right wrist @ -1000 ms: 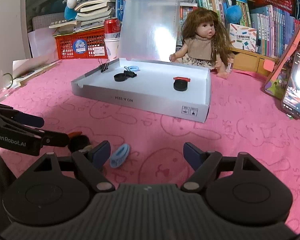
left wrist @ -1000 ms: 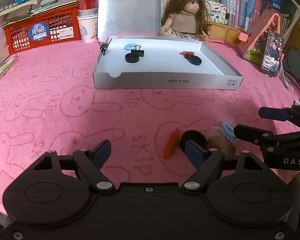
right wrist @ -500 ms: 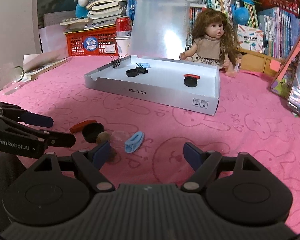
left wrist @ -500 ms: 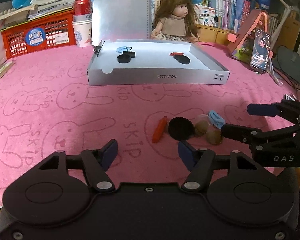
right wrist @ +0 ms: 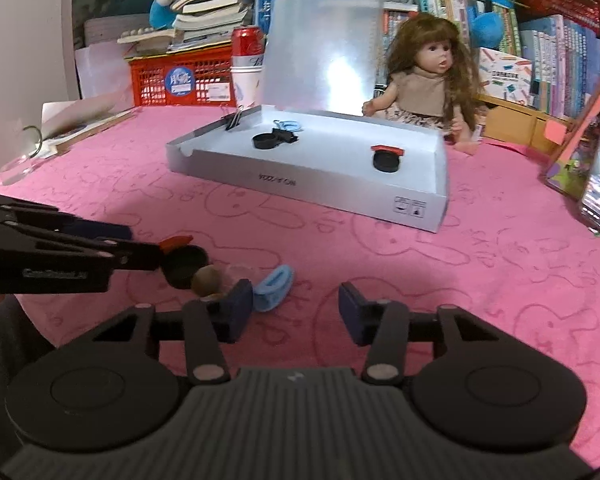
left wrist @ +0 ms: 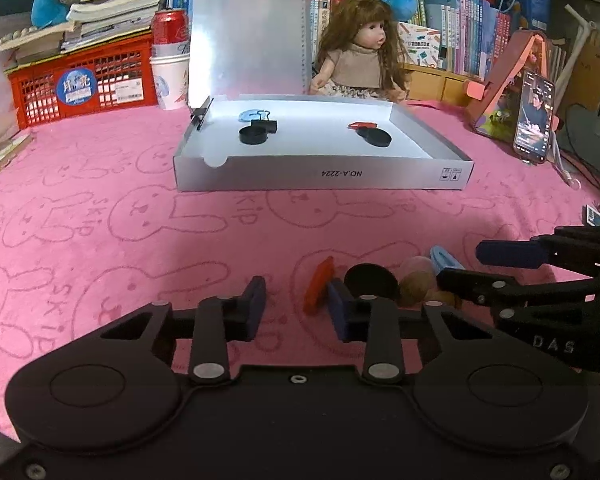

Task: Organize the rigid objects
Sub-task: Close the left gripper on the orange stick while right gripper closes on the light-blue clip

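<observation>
You are holding both claws part open and empty: left claw (left wrist: pixel 296 308) beside the red clip (left wrist: pixel 318 289) and black cap (left wrist: pixel 370 280), right claw (right wrist: pixel 296 312) beside the blue clip (right wrist: pixel 274 287). These are looking light, stiff; grip edges

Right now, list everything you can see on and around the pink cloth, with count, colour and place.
Box: one, grey-white, lid up, mid cloth.
Round caps: two in box, black; one on near cloth.
Red lids: one in box, one on near cloth.
Blue lids: one on near cloth, one at back of box.
Brown balls: at least two, beside near cap.
Doll: one, behind box.
Crate: one, red, far left.
Phone: one, far right.
Left gripper: open.
Right gripper: open.
</observation>
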### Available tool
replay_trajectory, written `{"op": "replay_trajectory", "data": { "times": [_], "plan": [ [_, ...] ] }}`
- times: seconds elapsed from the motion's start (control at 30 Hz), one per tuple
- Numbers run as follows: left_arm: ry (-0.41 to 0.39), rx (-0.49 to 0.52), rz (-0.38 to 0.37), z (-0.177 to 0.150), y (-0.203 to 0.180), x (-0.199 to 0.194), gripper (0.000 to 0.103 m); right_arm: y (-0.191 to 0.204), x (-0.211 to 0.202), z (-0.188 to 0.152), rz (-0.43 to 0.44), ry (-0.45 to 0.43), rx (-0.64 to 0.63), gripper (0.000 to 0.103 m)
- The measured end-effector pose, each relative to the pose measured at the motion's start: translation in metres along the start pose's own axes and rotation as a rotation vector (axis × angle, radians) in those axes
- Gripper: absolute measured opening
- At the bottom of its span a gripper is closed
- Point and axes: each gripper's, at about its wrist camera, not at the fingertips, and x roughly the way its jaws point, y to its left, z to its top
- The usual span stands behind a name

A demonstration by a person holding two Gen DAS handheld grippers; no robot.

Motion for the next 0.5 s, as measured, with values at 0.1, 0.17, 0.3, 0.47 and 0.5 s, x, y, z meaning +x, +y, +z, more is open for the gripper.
{"op": "replay_trajectory", "data": {
  "times": [0.1,0.17,0.3,0.47,0.5],
  "plan": [
    [-0.014,0.012,0.002,-0.0002,-0.0021,0.0015,0.014,0.0048,0.0020,0.0005,0.001,-0.002,-0.017,0.052],
    [-0.011,0.003,-0.005,0.0004,-0.0015,0.0027,0.010,0.0053,0.0028,0.0013,0.004,-0.002,-0.017,0.051],
    [-0.010,-0.006,-0.008,0.0025,-0.0013,0.0060,0.011,0.0017,0.0055,0.0038,0.013,0.001,0.021,0.043],
    [-0.012,0.001,-0.004,0.0030,-0.0026,0.0082,0.011,0.0009,0.0102,0.0051,0.024,0.007,0.052,0.034],
    [-0.011,-0.002,-0.004,0.0033,-0.0023,0.0085,0.011,0.0016,0.0104,0.0050,0.023,0.007,0.046,0.033]
  ]
}}
